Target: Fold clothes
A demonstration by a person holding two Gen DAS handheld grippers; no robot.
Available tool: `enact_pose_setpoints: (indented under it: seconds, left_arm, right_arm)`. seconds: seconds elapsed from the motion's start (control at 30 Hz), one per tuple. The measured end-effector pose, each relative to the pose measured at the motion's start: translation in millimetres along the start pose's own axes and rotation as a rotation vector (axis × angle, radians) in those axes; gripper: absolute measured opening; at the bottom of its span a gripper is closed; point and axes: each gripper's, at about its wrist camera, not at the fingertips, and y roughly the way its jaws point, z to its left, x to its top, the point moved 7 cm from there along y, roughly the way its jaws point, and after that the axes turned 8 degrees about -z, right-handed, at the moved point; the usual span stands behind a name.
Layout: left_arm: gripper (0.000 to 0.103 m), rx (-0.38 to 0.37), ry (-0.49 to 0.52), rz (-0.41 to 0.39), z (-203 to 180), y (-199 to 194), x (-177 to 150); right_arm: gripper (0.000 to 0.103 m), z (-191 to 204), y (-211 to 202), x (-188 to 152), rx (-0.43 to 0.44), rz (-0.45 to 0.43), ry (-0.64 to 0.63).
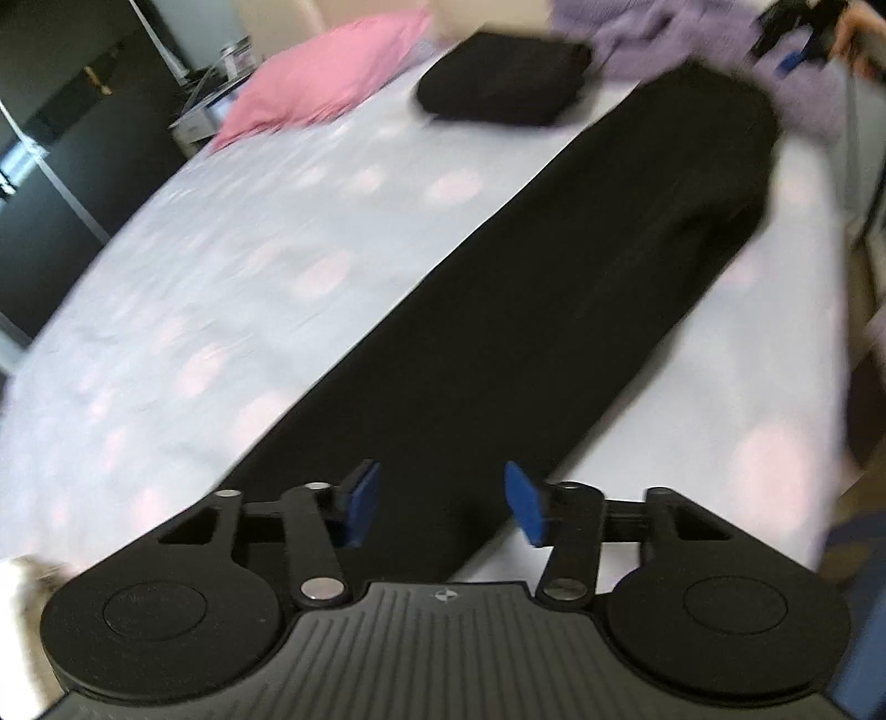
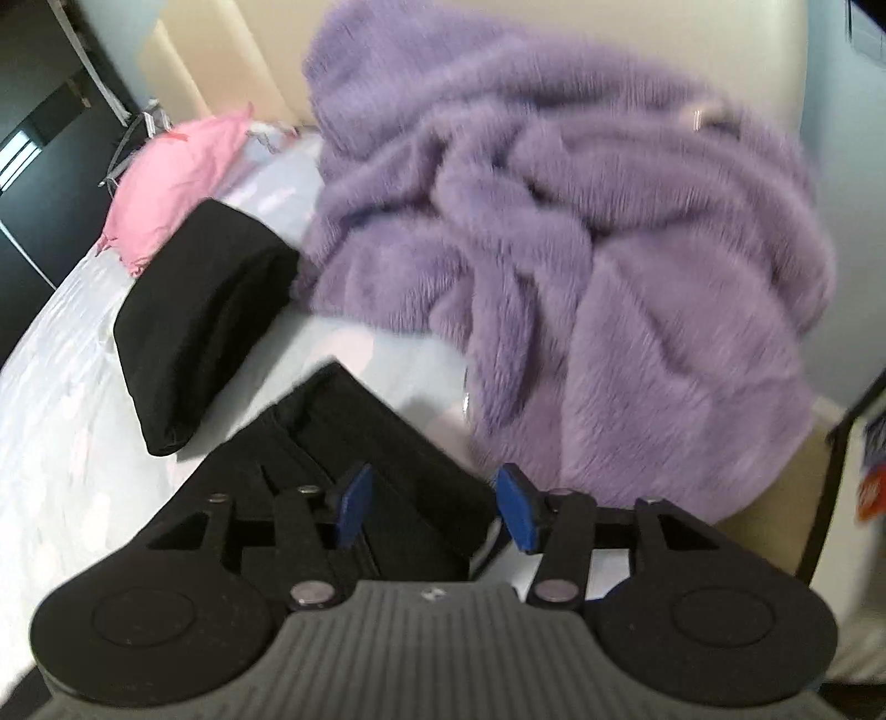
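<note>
Black trousers (image 1: 554, 310) lie flat in a long strip on the bed (image 1: 221, 266), running in the left wrist view from the bottom centre of the frame up to the upper right, over a pale sheet with faint pink patches. At the bottom centre the left tool (image 1: 443, 507) hangs above the near end of the strip, its blue pads spread apart with nothing pinched between them. A folded black garment (image 1: 498, 83) sits at the top centre, just beside a pink pillow (image 1: 326, 72) at the upper left, and a purple fleece blanket (image 1: 637, 33) fills the top right, where the right tool (image 1: 797, 50) shows small and blurred. In the right wrist view, the right tool (image 2: 434, 512) stands at the bottom centre with its pads spread, empty, above the end of the trousers (image 2: 354, 443), which lies layered on the sheet. The folded black garment (image 2: 205, 321) rests at centre left, apart from the trousers, the pink pillow (image 2: 177, 177) behind it at the upper left. The purple blanket (image 2: 581, 249), heaped and rumpled, takes the centre and right of the frame.
</note>
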Motion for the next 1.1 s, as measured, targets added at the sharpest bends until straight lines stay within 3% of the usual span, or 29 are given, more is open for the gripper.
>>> enact_pose_setpoints:
  seconds: [0.1,0.27,0.43,0.57,0.63,0.73,0.8,0.9,0.97,1.1]
  left_arm:
    - [0.033,-0.087,-0.014,-0.065,-36.7,2.4,23.2]
    - [0.033,-0.176,-0.026,-0.096,-91.9,23.7,33.8]
    - [0.033,-0.169,-0.133,-0.127,-120.5,44.2,36.3]
    - [0.033,-0.157,-0.226,-0.164,-122.3,57.6,44.1]
    - [0.033,-0.161,-0.241,-0.173,-122.9,62.9,46.3]
    - [0.033,-0.177,-0.240,-0.177,-122.8,68.7,47.4]
    - [0.033,-0.181,-0.229,-0.181,-123.1,72.1,48.5]
    - [0.033,-0.189,-0.211,-0.193,-124.2,75.8,54.0]
    - [0.033,-0.198,-0.205,-0.210,-125.7,77.4,60.5]
    - [0.033,-0.223,-0.200,-0.240,-135.1,87.0,76.4]
  right_arm:
    - [0.055,23.9,-15.9,-4.5,0.128,-0.039,-0.121]
    - [0.055,89.3,-27.5,-43.7,0.383,-0.008,-0.360]
    - [0.055,150.7,-54.6,-104.9,0.619,0.023,-0.677]
    - [0.055,183.3,-75.5,-153.9,0.735,0.014,-0.923]
    - [0.056,192.9,-84.3,-175.5,0.754,0.002,-1.030]
    - [0.057,201.7,-83.7,-202.2,0.716,-0.012,-1.187]
    - [0.046,203.1,-79.3,-209.0,0.696,-0.013,-1.233]
    - [0.021,202.8,-72.3,-203.1,0.698,0.010,-1.198]
    - [0.013,202.6,-67.6,-199.2,0.699,0.026,-1.175]
    - [0.009,200.0,-60.7,-175.5,0.725,0.078,-1.024]
